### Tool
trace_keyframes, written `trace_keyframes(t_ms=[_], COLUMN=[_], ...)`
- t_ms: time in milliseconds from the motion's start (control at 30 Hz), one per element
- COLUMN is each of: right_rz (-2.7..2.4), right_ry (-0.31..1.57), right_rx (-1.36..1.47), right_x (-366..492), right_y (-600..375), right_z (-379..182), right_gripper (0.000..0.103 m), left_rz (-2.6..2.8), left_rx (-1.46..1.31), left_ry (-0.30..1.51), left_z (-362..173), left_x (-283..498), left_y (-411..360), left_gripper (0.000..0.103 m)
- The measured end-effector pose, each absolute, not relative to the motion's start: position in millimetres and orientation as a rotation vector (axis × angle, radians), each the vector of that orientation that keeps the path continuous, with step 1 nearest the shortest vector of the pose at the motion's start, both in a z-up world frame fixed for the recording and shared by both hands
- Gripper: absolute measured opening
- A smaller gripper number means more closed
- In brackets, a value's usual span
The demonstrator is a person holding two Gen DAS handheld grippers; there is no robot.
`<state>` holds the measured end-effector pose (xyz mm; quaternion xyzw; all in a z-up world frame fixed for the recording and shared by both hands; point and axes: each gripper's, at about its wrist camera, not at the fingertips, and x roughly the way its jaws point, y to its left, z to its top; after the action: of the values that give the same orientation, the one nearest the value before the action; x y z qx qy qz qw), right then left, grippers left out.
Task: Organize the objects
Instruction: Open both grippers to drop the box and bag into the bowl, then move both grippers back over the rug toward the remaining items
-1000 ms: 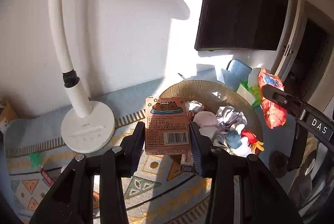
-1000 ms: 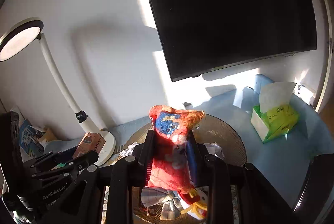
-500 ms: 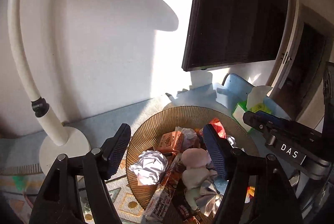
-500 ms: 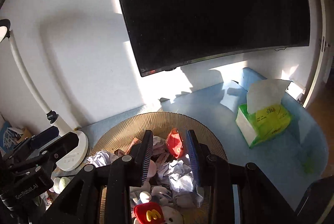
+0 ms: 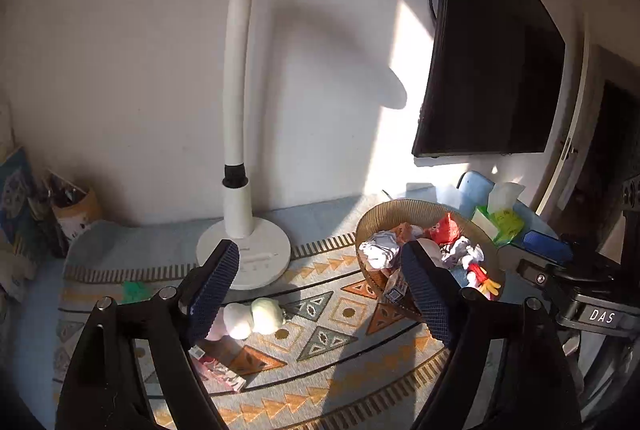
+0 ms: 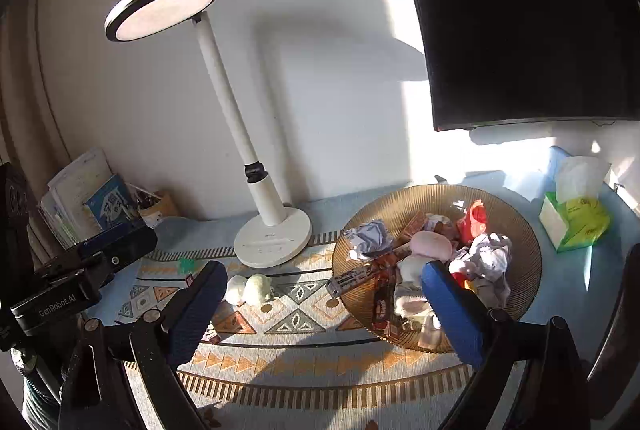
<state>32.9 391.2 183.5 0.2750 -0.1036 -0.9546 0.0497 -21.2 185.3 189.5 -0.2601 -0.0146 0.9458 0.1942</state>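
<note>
Both grippers, left (image 5: 320, 294) and right (image 6: 324, 310), have pulled back empty with jaws wide apart, box and red packet now dropped in the basket (image 6: 528, 250) at right, so the plush (image 5: 256, 316) near the lamp (image 5: 244, 254) looks next.

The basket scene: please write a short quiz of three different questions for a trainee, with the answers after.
1. True or false: the left gripper holds the brown carton.
2. Multiple choice: where do the small plush toys lie? A) in the basket; B) on the patterned mat, in front of the lamp base; C) on the tissue box.
3. Fill in: the red snack bag lies inside the ____.

Key: 1. False, its fingers are open and empty. 2. B. 3. basket.
</note>
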Motion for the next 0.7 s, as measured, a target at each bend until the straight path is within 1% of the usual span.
trace_keyframes(t_ms=[133, 167, 200, 233, 267, 333, 400, 467, 533, 700], right_rz=[-2.808, -2.804, -2.818, -2.826, -2.816, -2.778, -2.772, -2.783, -2.795, -2.790], right_ry=[-0.222, -0.193, -0.125, -0.062, -0.037, -0.068, -0.092, -0.100, -0.116, -0.069], right_rx=[0.973, 0.991, 1.011, 1.034, 1.056, 1.074, 1.091, 1.092, 1.066, 1.141], right_x=[27, 25, 21, 19, 17, 17, 17, 14, 15, 8], right_y=[348, 340, 331, 324, 321, 321, 323, 326, 328, 320], right_z=[133, 120, 104, 92, 78, 58, 45, 45, 45, 38], right_gripper=[0.103, 0.103, 0.103, 0.103, 0.102, 0.102, 0.102, 0.102, 0.102, 0.102], left_rz=[2.764, 2.809, 2.864, 2.915, 2.956, 2.978, 2.972, 2.943, 2.959, 2.951], left_rx=[-0.822, -0.851, -0.893, -0.942, -0.998, -1.119, -1.197, -1.277, -1.186, -1.270], left_ry=[-0.115, -0.132, -0.129, -0.106, -0.086, -0.053, -0.055, -0.089, -0.140, -0.103], left_z=[152, 139, 122, 106, 89, 54, 30, 23, 28, 18], left_x=[4, 8, 11, 12, 11, 9, 7, 3, 9, 8], left_y=[120, 105, 88, 76, 66, 49, 39, 34, 29, 35], left_gripper=[0.094, 0.095, 0.095, 0.095, 0.094, 0.094, 0.094, 0.093, 0.095, 0.096])
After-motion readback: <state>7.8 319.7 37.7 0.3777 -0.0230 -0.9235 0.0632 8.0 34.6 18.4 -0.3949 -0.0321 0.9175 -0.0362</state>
